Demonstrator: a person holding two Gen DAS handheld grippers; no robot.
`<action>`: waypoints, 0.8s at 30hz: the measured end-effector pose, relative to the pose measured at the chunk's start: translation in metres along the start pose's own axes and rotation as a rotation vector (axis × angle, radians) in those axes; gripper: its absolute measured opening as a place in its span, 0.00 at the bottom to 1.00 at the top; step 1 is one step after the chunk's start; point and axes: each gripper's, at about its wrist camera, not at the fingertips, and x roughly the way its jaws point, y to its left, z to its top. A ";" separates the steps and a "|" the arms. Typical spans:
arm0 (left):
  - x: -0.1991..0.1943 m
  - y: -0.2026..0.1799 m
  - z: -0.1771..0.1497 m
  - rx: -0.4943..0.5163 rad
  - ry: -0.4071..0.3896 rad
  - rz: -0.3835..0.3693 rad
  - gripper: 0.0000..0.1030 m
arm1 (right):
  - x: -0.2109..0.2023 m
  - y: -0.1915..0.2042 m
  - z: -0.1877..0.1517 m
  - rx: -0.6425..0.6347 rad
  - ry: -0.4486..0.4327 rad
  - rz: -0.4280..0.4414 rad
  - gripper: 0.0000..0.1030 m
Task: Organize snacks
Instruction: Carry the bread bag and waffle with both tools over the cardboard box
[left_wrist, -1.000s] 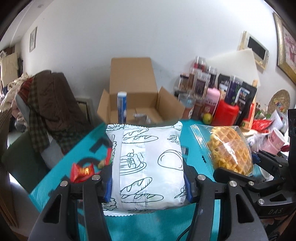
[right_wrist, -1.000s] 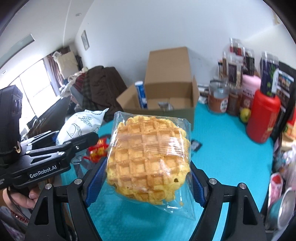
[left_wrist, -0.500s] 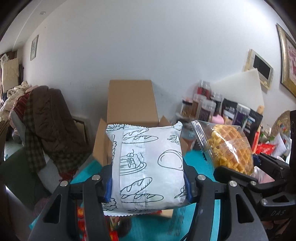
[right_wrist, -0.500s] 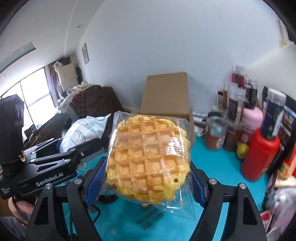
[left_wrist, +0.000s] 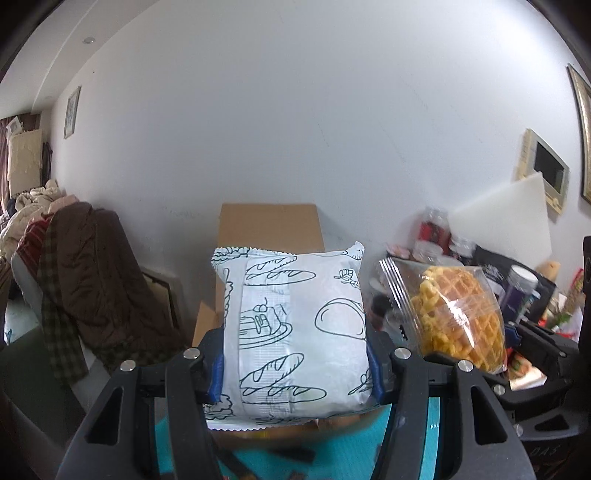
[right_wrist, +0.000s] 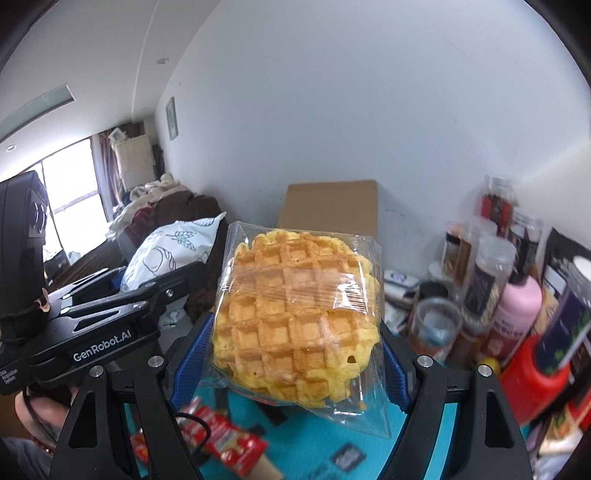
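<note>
— White wall behind, cardboard box (left_wrist: 269, 236) against it?
— Yes. Before the box, the left gripper (left_wrist: 295, 363) is clamped on a white bread-print packet (left_wrist: 291, 332), the right gripper (right_wrist: 297, 360) on a bagged waffle (right_wrist: 295, 314).
— What does only the right view give?
— Red snack wrappers (right_wrist: 229, 445) on the teal table (right_wrist: 413, 454) below the box, jars (right_wrist: 491, 269) right of it. The packet hides the box's opening.

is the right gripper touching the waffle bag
Touching. The right wrist view shows the right gripper with both blue pads pressed against the sides of the waffle bag, holding it up.
</note>
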 end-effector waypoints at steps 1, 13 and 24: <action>0.005 0.001 0.003 0.000 -0.004 0.001 0.55 | 0.005 -0.001 0.004 -0.002 -0.005 0.000 0.78; 0.070 0.029 0.033 0.024 -0.016 0.082 0.55 | 0.079 -0.021 0.032 0.019 -0.015 0.006 0.78; 0.135 0.046 0.033 0.036 0.116 0.127 0.55 | 0.135 -0.035 0.039 0.065 0.024 0.000 0.78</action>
